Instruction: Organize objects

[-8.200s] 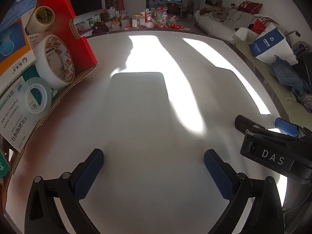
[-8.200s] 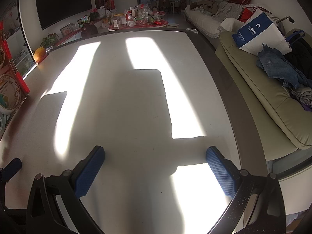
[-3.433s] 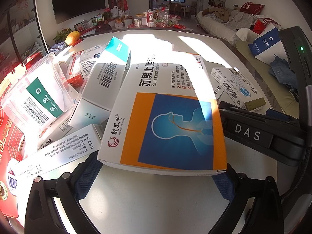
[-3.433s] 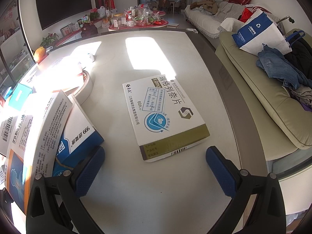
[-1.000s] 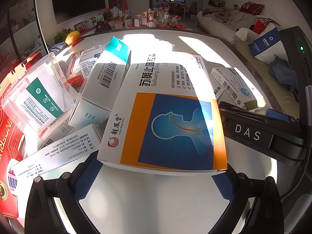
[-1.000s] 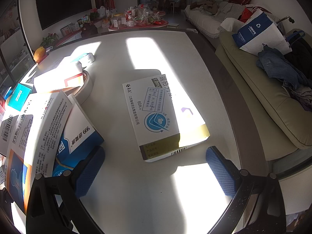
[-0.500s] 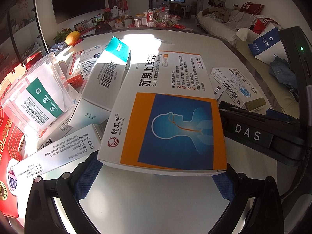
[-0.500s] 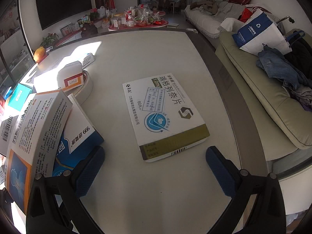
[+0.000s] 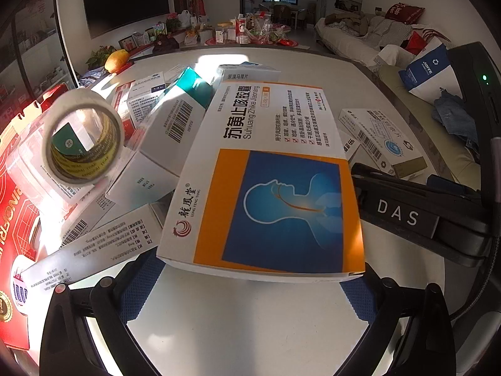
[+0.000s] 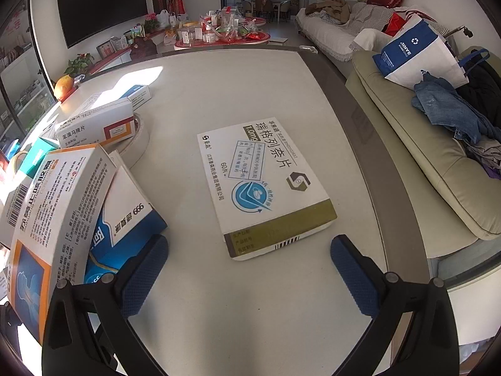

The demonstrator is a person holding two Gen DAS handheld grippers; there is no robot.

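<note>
While my left gripper (image 9: 247,288) sits wide open with the orange-and-blue box (image 9: 272,185) overhanging its pads, unheld atop the heap, my right gripper (image 10: 250,272) gapes empty before the white-and-olive box (image 10: 266,188), flat and alone. Sorting appears unstarted; next, close squarely across one box's edges.

Cardboard med boxes (image 9: 269,188) glossy; table (image 10: 250,94) smooth matt; pads (image 10: 142,272) textured rubber

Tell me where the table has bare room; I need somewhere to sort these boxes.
Bare table runs beyond the white and gold box to the far edge, and between that box and the right tongs. The left side is crowded: the orange and blue box tops a heap with a tape roll.
</note>
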